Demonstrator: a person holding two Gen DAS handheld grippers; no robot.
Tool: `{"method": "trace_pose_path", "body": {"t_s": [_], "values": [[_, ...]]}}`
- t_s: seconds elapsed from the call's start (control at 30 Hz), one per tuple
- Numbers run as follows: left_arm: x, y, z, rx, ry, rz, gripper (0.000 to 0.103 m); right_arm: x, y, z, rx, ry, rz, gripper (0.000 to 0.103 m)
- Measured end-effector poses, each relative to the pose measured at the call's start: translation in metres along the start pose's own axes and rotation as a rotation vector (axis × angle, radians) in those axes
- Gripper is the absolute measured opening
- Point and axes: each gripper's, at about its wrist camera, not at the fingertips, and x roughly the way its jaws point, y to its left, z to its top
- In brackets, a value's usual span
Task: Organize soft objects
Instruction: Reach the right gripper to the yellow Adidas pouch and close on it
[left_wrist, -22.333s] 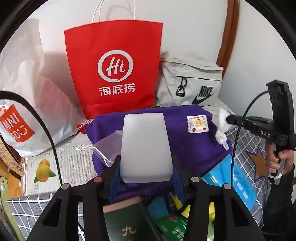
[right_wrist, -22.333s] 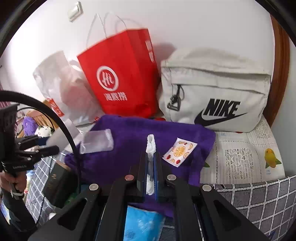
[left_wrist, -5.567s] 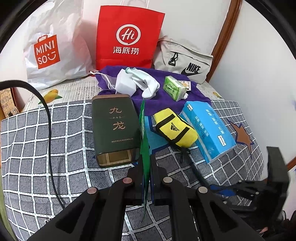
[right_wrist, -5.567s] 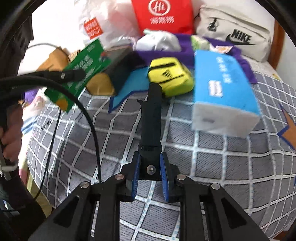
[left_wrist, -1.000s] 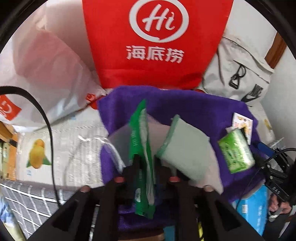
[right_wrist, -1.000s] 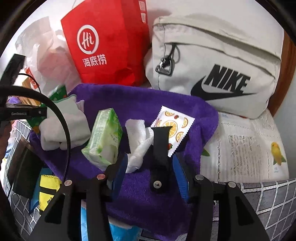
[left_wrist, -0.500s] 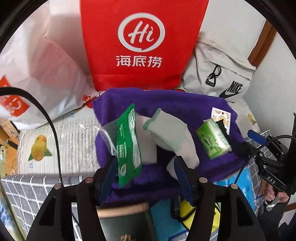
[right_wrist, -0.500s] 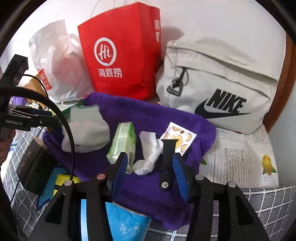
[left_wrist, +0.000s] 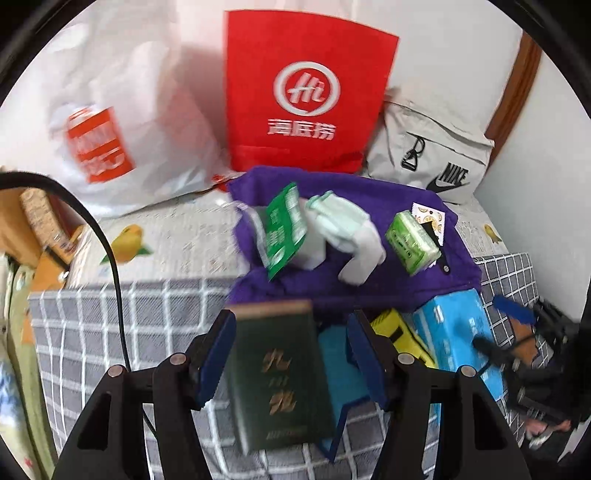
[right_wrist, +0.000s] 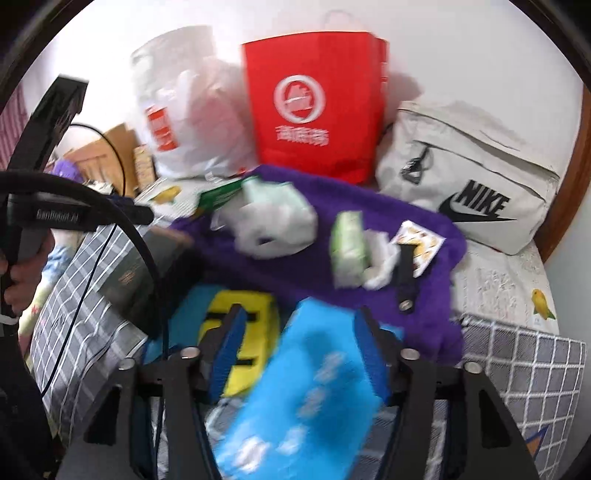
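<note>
A purple towel (left_wrist: 369, 291) (right_wrist: 369, 295) lies on the bed and carries the soft things. On it rest a green packet (left_wrist: 284, 230) (right_wrist: 221, 194), a white sock bundle (left_wrist: 343, 232) (right_wrist: 273, 221), a green tissue pack (left_wrist: 412, 242) (right_wrist: 347, 243), a crumpled white tissue (right_wrist: 380, 266), an orange-print sachet (left_wrist: 428, 218) (right_wrist: 421, 240) and a black strap (right_wrist: 404, 280). My left gripper (left_wrist: 291, 354) stands open over a dark green box (left_wrist: 280, 373), holding nothing. On my right gripper (right_wrist: 301, 350) the jaws are opening above a blue tissue pack (right_wrist: 306, 387), pads clear of it.
A yellow pouch (right_wrist: 240, 325) lies beside the blue pack. Behind the towel stand a red paper bag (left_wrist: 306, 92), a white plastic bag (left_wrist: 122, 122) and a grey Nike bag (right_wrist: 469, 177) against the wall. A hand (right_wrist: 22, 280) holds the left gripper's handle.
The left gripper let go of the green packet, which now lies on the towel. Both grippers drew back and up from the towel; the black strap stays there.
</note>
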Motion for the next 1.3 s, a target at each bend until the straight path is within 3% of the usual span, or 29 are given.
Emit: {"method": "trace_pose_path", "body": {"t_s": [0.13,0.27,0.53,0.67,0.73,0.77,0.87,0.9,1.0,1.17,1.23,1.3], "values": [[-0.024,0.018,-0.031,-0.058,-0.037,0.011,0.061,0.009,0.04,-0.02,-0.048,0.051,0.048,0.068],[-0.043,0.034,-0.057,-0.1,-0.057,0.01,0.062,0.031,0.081,-0.032,-0.171,0.104,0.024,0.068],[-0.071,0.063,-0.098,-0.168,-0.102,0.003,0.064,0.09,0.106,-0.035,-0.303,0.256,-0.144,0.068],[-0.074,0.074,-0.108,-0.202,-0.112,-0.007,0.064,0.106,0.111,-0.04,-0.354,0.271,-0.245,0.068],[-0.074,0.079,-0.111,-0.21,-0.114,-0.009,0.064,0.106,0.108,-0.04,-0.345,0.255,-0.233,0.054],[-0.074,0.08,-0.113,-0.212,-0.116,-0.005,0.064,0.106,0.108,-0.04,-0.343,0.257,-0.212,0.038],[-0.075,0.083,-0.115,-0.216,-0.127,0.028,0.064,0.101,0.117,-0.044,-0.391,0.245,-0.191,0.015],[-0.076,0.084,-0.116,-0.216,-0.128,0.03,0.064,0.098,0.12,-0.045,-0.396,0.232,-0.201,0.012],[-0.075,0.085,-0.118,-0.215,-0.133,0.014,0.064,0.086,0.122,-0.041,-0.371,0.2,-0.181,0.009],[-0.069,0.086,-0.122,-0.218,-0.12,0.007,0.064,0.06,0.111,-0.028,-0.225,0.172,-0.033,0.009],[-0.067,0.088,-0.123,-0.222,-0.113,0.005,0.064,0.052,0.108,-0.025,-0.169,0.185,0.06,0.008],[-0.066,0.089,-0.123,-0.227,-0.111,0.007,0.064,0.054,0.103,-0.026,-0.131,0.213,0.093,0.009]]}}
